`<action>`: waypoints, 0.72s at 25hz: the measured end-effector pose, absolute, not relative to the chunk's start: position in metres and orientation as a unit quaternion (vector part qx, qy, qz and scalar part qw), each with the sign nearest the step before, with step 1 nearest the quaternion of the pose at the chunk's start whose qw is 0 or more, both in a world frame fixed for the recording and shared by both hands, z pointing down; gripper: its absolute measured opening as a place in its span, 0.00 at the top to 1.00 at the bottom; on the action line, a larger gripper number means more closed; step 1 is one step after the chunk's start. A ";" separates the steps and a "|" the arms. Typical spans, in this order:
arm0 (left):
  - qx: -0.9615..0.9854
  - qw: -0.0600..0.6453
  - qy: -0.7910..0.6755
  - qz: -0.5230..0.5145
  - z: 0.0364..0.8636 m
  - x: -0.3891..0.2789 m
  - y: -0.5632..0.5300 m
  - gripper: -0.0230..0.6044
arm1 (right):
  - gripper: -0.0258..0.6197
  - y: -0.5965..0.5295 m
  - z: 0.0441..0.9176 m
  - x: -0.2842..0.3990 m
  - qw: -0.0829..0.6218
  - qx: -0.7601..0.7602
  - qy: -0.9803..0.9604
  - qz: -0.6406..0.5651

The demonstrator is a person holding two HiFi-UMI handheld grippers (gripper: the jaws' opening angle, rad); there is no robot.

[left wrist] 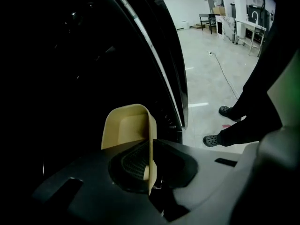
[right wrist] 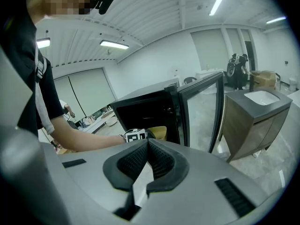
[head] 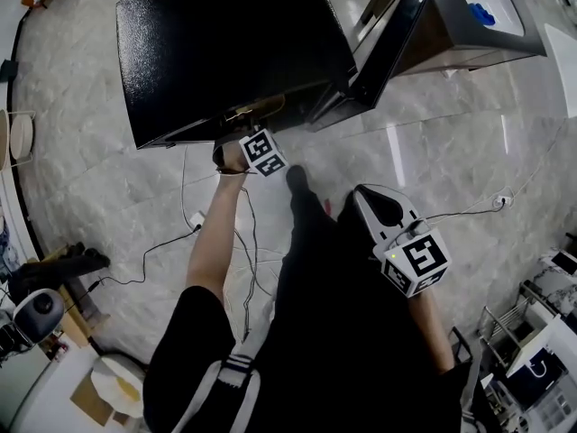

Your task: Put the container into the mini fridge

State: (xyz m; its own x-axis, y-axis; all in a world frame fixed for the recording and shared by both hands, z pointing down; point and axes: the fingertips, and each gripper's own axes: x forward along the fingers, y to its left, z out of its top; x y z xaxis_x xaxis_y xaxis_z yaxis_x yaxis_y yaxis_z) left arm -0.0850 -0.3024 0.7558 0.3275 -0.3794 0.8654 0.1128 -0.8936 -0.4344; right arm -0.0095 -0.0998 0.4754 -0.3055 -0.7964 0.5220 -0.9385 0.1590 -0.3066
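Cream plastic container [left wrist: 124,128] is at the mini fridge [head: 225,43] mouth, just at the front edge of the dark opening. It looks partly past the threshold, but how deep can't be told. Fridge door [head: 389,48] stands swung open on the fridge's right side, so the way in is free.

Left gripper [left wrist: 150,161] is clenched on the container: jaws pinch one thin side wall edge-on, and the tub hangs out ahead toward the fridge interior. Right gripper [right wrist: 147,149] is away from the fridge, back by the person's body. Its jaws are closed together with nothing in them, and it looks toward the open fridge front.

Step, as I read it: insertion. Carrying is done; placing inside is not yet done.

Next move probably calls for:
- pushing the left gripper further into the fridge
- lowering until the tub's base sits flat on a shelf or the fridge floor
- only then letting go and backing out straight, clear of the door edge

Risk: the grip is on one wall only, so the tub may tilt when set down. The fridge interior is too dark to see any shelf.
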 end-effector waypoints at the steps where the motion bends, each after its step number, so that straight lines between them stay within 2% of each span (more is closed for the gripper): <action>1: -0.784 0.218 0.087 -0.575 0.758 -0.084 -0.308 0.89 | 0.93 -0.098 0.477 -0.009 0.121 0.577 -0.750 0.298; 18: -0.749 0.262 0.116 -0.597 0.798 -0.071 -0.367 0.89 | 0.93 -0.079 0.486 0.008 0.140 0.593 -0.725 0.320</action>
State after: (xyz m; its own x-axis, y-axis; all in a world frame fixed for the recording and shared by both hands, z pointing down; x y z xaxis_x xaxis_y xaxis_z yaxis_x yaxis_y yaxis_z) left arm -0.0714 -0.3666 0.7982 0.2603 -0.4869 0.8338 0.1396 -0.8355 -0.5314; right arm 0.0079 -0.0793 0.4858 -0.2569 -0.7712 0.5824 -0.9501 0.0913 -0.2983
